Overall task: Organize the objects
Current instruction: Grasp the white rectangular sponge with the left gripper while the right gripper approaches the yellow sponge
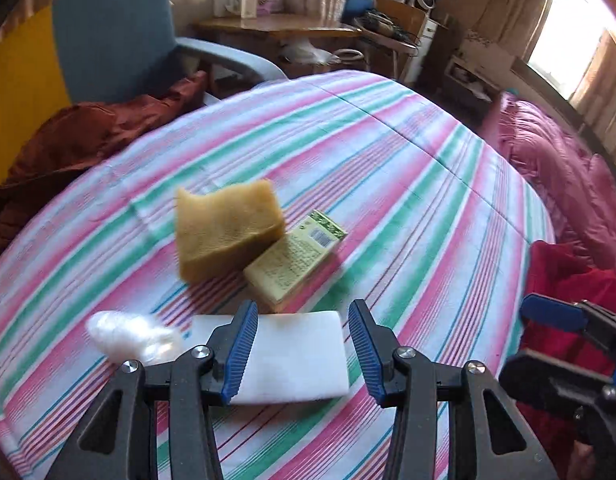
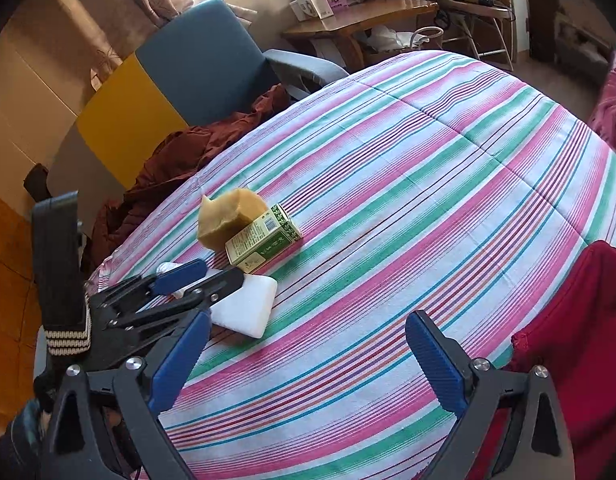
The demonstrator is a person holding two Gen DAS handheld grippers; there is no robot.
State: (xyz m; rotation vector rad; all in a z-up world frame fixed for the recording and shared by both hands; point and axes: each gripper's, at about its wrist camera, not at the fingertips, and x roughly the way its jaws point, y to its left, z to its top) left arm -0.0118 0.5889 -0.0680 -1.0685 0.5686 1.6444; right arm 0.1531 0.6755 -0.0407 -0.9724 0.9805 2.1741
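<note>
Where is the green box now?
In the left wrist view the green box lies mid-bed, touching the yellow sponge on its right, beyond the white block.

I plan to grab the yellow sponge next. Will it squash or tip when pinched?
The yellow sponge looks porous, so it probably squashes and weighs little. It stands tilted against the green box, so a push may topple it.

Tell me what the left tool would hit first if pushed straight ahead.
Probably the white block: it lies between the open left tool, directly ahead. Beyond it sit the green box and yellow sponge. Height above the block is unclear.
</note>
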